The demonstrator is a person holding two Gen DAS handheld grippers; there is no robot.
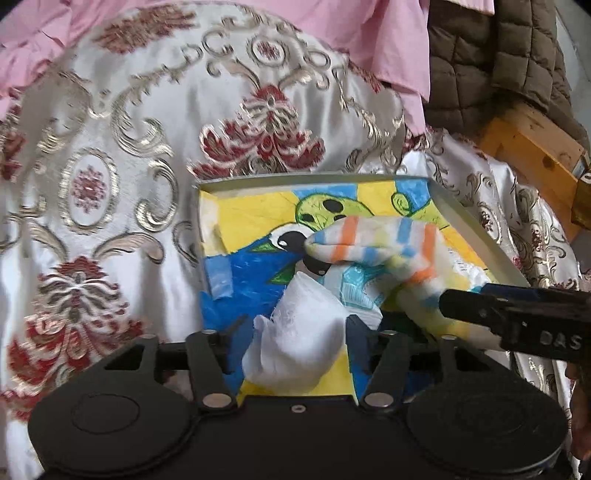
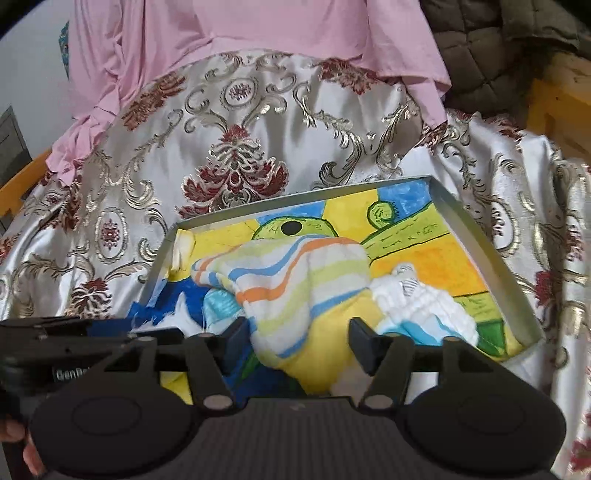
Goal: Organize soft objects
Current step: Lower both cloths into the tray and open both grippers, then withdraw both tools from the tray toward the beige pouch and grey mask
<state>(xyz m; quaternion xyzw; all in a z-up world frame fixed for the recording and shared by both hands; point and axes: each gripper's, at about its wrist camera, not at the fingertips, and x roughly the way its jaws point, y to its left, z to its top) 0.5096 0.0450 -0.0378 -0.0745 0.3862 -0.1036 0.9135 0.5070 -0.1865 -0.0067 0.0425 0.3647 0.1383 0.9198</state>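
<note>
Black housing on your right gripper (image 2: 299,338) carries white letters "DAS" where the left wrist view catches it from the side, and the left gripper (image 1: 291,334), seen at the lower left of the right wrist view, shows a partly cut-off label reading "GenRo"; no other writing is legible.

Your left gripper has its fingers (image 1: 231,330) spread about halfway, and a white bunched sock (image 1: 299,332) sits up between them, its cuff toward the camera. You cannot tell from this view whether the pads press on it; a gap shows on the left side. Just ahead and to the right of those fingers lies the striped sock (image 1: 373,240), white with orange, blue and pale yellow bands, draped toward the right gripper's tip.

Your right gripper stands wide open, with the striped sock (image 2: 295,284) lying between and ahead of its fingers (image 2: 360,341), cloth close to both pads but not clamped. Just right of that gripper, a white ribbed sock with pale blue (image 2: 421,306) lies crumpled, touching the striped one.

All of these rest in a shallow grey tray (image 2: 480,240) lined with a yellow, blue and green cartoon drawing (image 2: 413,254). Beneath the tray is a silvery brocade cloth (image 2: 236,122) with red and gold flowers; beyond it a pink fabric (image 2: 258,33) and a brown quilted garment (image 1: 491,59).
</note>
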